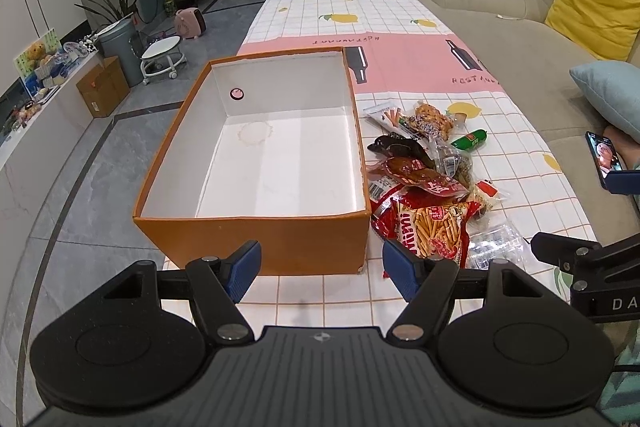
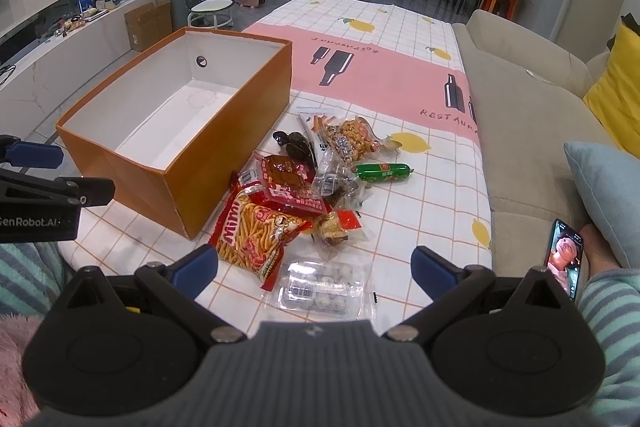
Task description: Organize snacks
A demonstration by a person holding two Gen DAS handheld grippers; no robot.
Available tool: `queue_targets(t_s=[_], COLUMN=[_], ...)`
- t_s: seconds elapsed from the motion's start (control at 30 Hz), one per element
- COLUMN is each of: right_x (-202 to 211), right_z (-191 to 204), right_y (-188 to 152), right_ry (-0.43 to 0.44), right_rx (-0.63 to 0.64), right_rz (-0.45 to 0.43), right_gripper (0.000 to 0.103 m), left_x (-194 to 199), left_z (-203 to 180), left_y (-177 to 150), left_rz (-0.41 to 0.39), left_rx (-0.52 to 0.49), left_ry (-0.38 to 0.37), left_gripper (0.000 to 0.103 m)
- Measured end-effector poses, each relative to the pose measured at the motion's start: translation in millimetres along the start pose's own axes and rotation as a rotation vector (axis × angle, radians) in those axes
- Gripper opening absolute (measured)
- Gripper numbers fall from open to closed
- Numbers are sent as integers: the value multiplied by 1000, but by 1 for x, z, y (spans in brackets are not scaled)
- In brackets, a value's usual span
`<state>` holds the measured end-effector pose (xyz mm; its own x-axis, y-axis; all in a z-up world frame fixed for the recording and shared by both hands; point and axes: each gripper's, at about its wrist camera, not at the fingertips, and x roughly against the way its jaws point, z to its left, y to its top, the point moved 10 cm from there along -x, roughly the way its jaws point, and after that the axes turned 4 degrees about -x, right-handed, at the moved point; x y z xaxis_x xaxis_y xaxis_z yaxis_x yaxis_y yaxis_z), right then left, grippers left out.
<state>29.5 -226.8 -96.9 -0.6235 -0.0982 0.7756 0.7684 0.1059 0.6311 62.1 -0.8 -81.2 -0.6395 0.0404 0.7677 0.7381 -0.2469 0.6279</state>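
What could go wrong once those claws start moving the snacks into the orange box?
1. The snacks lie in an overlapping heap; grabbing the red stick-snack bag might drag the packets resting on it.
2. The green sausage is round and could roll across the tablecloth if nudged.
3. The clear packet looks flat and slick, so the open right gripper may slip off it.

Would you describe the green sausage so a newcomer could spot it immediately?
Find the large orange box on the checked tablecloth; a heap of snack packets lies beside it. At the heap's edge nearest the sofa lies the green sausage, the only green, tube-shaped item among flat packets.
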Motion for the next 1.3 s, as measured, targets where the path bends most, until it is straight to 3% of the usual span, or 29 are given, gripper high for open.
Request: queue_targets(t_s=[0.9, 1.3], right_x=[1, 4], right_z=[2, 8], right_y=[3, 11], right_ry=[-5, -2], right_rx=[11, 59], right_rz=[-9, -53], right_gripper=[99, 99], left_x=[0, -1], left_z=[0, 0], left_y=[-1, -3], left_rz=[3, 7], left_rx=[1, 13], left_ry=[-2, -24], left_gripper=[82, 82])
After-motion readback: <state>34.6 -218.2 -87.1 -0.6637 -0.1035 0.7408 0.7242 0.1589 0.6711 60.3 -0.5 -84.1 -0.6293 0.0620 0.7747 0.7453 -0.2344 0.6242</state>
